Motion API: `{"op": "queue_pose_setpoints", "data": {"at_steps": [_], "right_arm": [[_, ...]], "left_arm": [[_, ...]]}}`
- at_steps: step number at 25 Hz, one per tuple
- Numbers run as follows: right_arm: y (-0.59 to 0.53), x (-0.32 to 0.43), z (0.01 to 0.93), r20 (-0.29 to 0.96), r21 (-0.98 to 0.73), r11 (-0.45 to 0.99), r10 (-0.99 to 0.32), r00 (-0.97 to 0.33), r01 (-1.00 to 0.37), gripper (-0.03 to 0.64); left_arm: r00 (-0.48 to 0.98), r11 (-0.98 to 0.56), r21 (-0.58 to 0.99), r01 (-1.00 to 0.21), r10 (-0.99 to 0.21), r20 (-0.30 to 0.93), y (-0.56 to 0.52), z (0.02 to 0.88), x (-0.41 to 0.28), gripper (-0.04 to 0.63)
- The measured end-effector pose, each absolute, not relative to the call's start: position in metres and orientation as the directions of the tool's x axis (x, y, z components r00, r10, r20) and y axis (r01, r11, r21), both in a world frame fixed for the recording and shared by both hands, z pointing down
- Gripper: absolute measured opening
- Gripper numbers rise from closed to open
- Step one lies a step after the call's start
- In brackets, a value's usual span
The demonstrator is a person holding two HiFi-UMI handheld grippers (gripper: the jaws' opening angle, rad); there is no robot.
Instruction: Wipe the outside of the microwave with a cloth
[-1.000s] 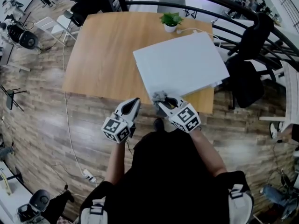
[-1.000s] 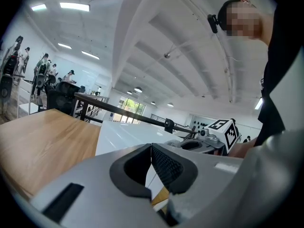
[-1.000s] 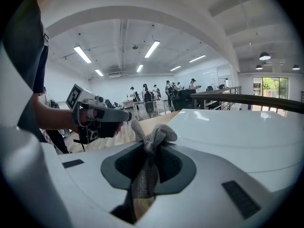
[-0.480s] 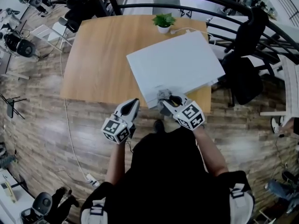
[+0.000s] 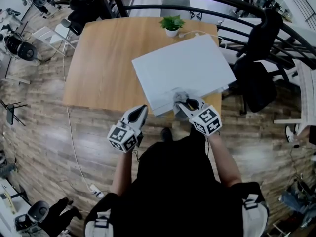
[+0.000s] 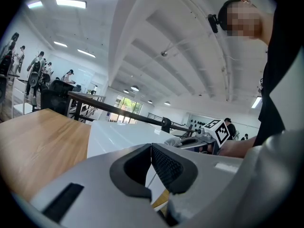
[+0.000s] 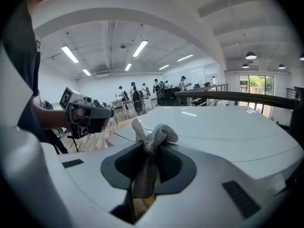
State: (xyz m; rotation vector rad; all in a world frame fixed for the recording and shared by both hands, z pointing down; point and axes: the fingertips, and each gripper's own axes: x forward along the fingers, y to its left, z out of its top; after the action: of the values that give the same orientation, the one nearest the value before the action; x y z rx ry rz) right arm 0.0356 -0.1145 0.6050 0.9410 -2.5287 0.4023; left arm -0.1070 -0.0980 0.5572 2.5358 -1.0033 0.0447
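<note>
The microwave (image 5: 185, 70) sits on the desk (image 5: 106, 58) right of centre in the head view. It is turned askew to the desk's edges, so its long axis runs from lower left to upper right of the frame. Only its white top shows from above.

The right claw (image 5: 186, 102) is at the microwave's lower edge, near the middle of that side. Its jaws are pinched tight on a bunched grey cloth (image 7: 151, 136), whose knot sticks out past the tips. The whole unwiped top lies ahead of this claw, up and to both sides in the frame, so a sweep along the long axis looks like the natural stroke. The cloth seems to rest on or just over the top's near edge, but I cannot tell whether it presses on the surface.

The left claw (image 5: 139, 115) is lower left of the microwave, over the floor just off the desk's near edge, apart from both microwave and cloth. Its jaws are closed together on nothing. The right claw is clearly the nearer one and the one placed to do the wiping.

As for containers, a small white pot holds a green plant (image 5: 172, 22) at the desk's upper edge, just beyond the microwave's far corner. What the microwave holds cannot be seen.
</note>
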Motion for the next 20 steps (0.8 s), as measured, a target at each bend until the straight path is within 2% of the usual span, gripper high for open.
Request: {"op": "queue_pose_setpoints", "data": {"at_steps": [20], "right_arm": [[-0.146,0.119,0.605,0.528,-0.027,0.643,-0.641,-0.557,-0.766,0.063]], "left_arm": [[0.738,-0.656,0.361,-0.663,-0.651,0.175,-0.099,0.558,-0.095,0.003]]}}
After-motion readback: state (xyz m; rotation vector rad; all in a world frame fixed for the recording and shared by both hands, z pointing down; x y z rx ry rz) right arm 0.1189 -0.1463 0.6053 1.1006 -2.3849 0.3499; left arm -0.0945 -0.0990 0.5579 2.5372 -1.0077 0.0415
